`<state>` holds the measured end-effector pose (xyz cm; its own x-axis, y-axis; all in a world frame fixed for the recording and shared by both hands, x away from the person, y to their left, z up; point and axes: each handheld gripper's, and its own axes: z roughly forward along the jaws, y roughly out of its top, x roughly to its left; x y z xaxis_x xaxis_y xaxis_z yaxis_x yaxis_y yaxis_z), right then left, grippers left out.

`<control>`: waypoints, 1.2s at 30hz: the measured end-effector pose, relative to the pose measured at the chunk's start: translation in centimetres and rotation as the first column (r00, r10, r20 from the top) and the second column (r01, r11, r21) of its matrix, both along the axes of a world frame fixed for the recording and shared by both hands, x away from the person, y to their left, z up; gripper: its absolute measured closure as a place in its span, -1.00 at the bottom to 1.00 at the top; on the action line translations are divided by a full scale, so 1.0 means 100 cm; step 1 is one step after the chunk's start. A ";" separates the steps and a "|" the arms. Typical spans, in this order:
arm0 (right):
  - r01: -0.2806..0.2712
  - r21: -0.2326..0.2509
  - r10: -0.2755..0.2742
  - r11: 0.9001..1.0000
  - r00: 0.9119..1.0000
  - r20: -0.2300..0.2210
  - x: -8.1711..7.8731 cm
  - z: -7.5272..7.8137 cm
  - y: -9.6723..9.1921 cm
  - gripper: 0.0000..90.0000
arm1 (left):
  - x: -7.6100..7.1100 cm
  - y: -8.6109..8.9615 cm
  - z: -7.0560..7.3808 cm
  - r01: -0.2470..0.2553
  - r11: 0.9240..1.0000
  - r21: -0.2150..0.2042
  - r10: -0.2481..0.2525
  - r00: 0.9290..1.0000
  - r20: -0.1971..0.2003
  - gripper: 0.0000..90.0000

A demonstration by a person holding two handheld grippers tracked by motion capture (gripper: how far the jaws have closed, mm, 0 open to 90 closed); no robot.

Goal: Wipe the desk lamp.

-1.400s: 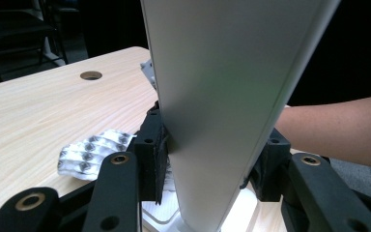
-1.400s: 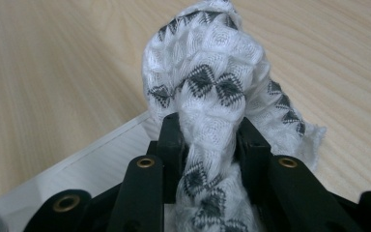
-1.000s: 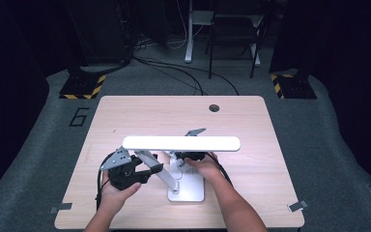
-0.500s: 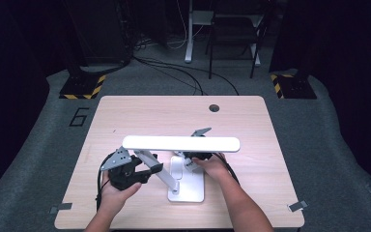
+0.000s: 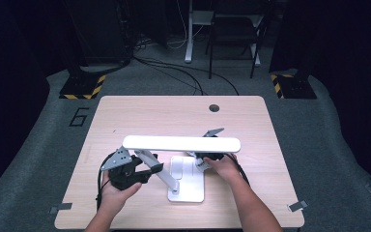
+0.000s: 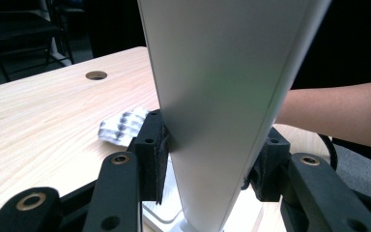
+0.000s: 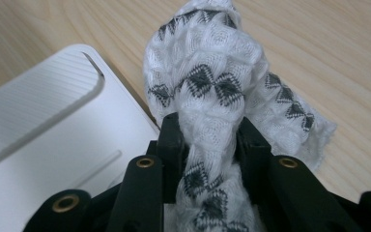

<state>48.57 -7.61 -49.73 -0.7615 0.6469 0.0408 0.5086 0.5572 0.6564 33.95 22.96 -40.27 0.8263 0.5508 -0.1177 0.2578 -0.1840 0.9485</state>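
A white desk lamp stands on the wooden table, with a flat base, a jointed arm and a long head bar. My left gripper is shut on the lamp arm, its pads pressed on both sides. My right gripper is shut on a bunched white cloth with dark diamonds. The cloth rests on the table just off the right edge of the base. In the left gripper view the cloth lies beyond the arm.
A round cable hole sits near the table's far edge. Grey tape tabs mark the front corners. Beyond the table, on the dark floor, are cables, a chair and yellow-black striped stand feet.
My right gripper has slid to the right with the cloth, off toward the right edge of the lamp base. The left gripper has kept still on the arm.
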 end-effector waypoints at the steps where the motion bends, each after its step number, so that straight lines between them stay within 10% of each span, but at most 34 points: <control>1: -0.004 0.001 0.004 1.000 1.000 -0.004 0.000 0.000 0.002 0.53 | 0.000 0.000 0.000 0.001 1.000 -0.001 -0.001 1.000 0.001 0.26; 15: -0.085 0.025 0.085 0.996 0.996 0.012 -0.007 0.005 0.049 0.52 | 0.000 0.000 0.000 -0.001 1.000 0.005 0.001 1.000 0.003 0.26; 36: 0.013 0.019 -0.014 1.000 0.999 0.030 -0.023 0.001 -0.006 0.52 | 0.000 0.000 0.000 -0.007 1.000 0.000 0.007 1.000 -0.003 0.27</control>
